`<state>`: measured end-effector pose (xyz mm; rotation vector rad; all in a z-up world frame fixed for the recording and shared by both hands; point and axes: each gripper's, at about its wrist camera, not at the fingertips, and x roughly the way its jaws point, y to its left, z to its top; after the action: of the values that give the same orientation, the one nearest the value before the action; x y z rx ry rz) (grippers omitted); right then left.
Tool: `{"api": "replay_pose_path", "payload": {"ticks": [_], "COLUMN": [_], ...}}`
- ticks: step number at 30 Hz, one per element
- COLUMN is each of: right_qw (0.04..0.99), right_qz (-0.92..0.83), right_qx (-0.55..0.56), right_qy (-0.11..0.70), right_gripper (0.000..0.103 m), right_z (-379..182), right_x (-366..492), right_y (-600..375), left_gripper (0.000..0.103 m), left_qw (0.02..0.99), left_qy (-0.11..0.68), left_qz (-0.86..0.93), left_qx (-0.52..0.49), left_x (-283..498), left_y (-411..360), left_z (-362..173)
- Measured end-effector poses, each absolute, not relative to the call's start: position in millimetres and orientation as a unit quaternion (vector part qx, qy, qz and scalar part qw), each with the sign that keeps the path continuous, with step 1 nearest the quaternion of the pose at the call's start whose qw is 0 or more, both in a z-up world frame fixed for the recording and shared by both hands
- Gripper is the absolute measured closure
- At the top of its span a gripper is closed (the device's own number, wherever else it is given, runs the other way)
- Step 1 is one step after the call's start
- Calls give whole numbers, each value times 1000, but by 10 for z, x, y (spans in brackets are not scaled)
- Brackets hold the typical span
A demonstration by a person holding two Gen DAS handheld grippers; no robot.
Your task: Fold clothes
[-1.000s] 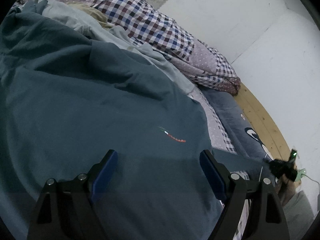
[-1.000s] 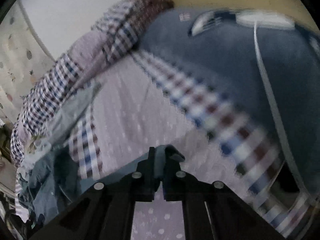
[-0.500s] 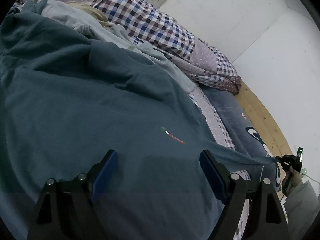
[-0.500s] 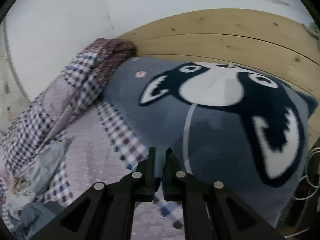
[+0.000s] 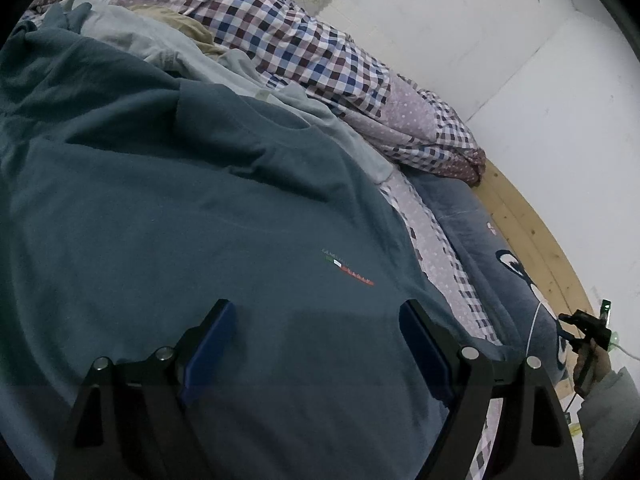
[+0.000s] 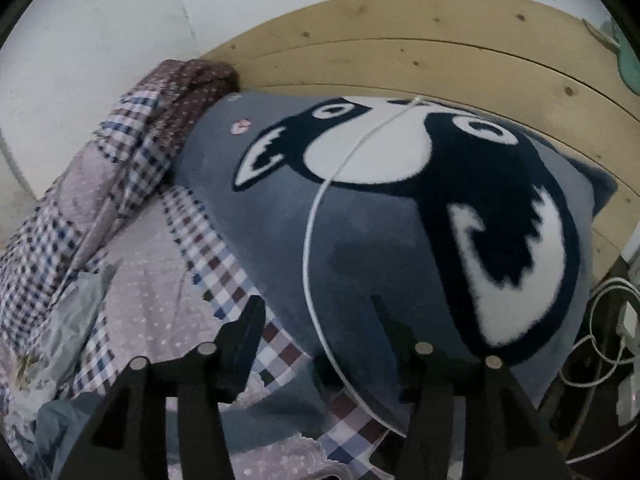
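Bedding's all checks and dots, with the teal t-shirt (image 5: 192, 264) spread flat across it. The right gripper (image 6: 320, 320), pinched on the sleeve half a second ago, is opening with nothing between its jaws. The left gripper (image 5: 316, 336) hovers wide open above the shirt. Looks ready for folding.
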<state>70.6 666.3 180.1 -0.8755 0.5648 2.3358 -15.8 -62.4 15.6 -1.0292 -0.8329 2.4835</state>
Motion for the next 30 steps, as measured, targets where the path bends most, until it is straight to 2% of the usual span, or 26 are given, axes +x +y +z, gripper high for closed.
{"api": "replay_pose_path", "payload": {"ticks": [7,14,20,22,23,25,26,30], "right_qw": [236,179,186,194,197,206,213,210], "right_qz": [884,857,827,820,816,807,802,808], "right_qx": [-379,-483,-529,-538,-542,-552,-557,-549], "right_qy": [141,33,28,32,36,31,26,40], "right_gripper": [44,45,46,50,56,78,99,102], "right_z": [1693,1065,592,492,455,395,374,473], "right_x": [793,792,724,684,664,630,621,738], "right_y": [6453,6055,6028,6051,6064,6077,6082,6072], "left_gripper": [16,16,16,16,16,16,16,16], "left_qw": [161,160,158,157,157,156,156,156], "left_qy": [-286,-281,-277,-278,-278,-278,-279,-282], "left_qz": [873,875,876,875,875,875,875,875], "left_qx": [-362,-362,-363,-363,-363,-363,-363,-362], "left_x": [-145,-147,-153,-159,-161,-164,-165,-167], "left_y": [-620,-595,-576,-573,-571,-567,-568,-576], "left_z": [155,142,138,134,132,127,125,120]}}
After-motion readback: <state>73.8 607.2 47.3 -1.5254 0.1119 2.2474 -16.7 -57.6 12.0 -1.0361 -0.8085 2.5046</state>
